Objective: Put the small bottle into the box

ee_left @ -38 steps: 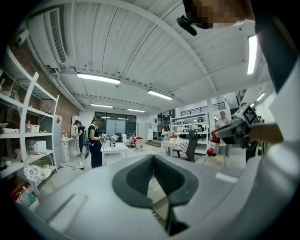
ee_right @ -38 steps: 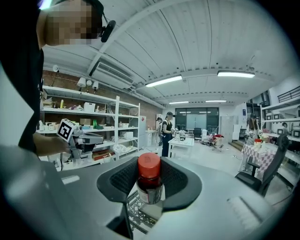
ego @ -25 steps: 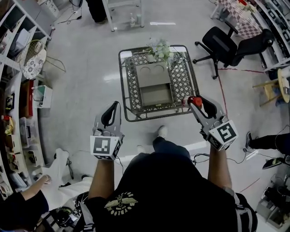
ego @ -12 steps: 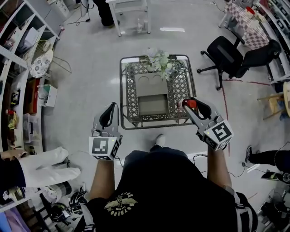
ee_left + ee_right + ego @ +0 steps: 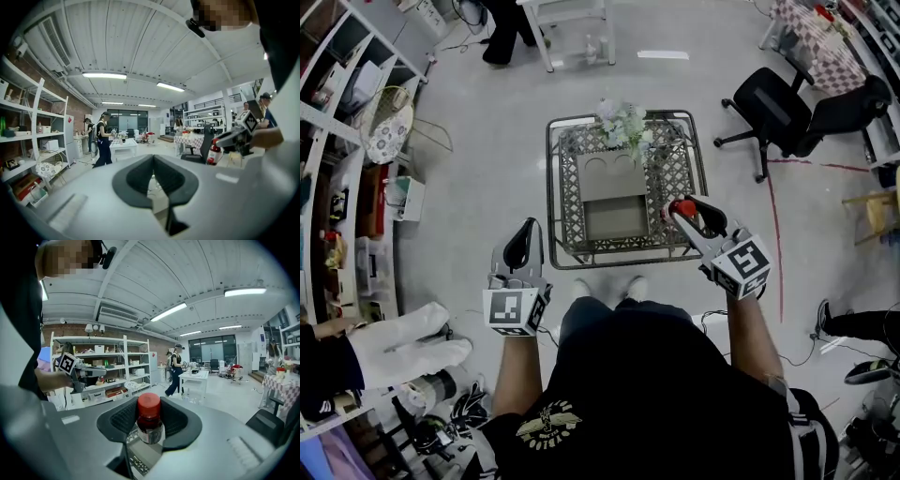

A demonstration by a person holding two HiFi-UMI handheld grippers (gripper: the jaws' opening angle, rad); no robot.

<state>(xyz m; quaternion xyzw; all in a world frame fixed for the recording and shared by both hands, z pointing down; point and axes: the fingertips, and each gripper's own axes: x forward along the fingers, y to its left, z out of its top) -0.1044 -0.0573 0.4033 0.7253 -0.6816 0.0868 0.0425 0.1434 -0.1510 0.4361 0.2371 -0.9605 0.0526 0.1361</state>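
— Small bottle (image 5: 150, 420): which hand has it?
— Not my left claw (image 5: 528, 231); that one is pressed together, empty, pointing forward left of the table (image 5: 675, 169). My right claw (image 5: 682, 212) pinches it upright, arm outstretched over the table's near right corner, near the box (image 5: 616, 217).

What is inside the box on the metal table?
The box looks empty: only its bare brown bottom shows. The small bottle is outside, held in the right tool. The box's near inner wall is hidden.
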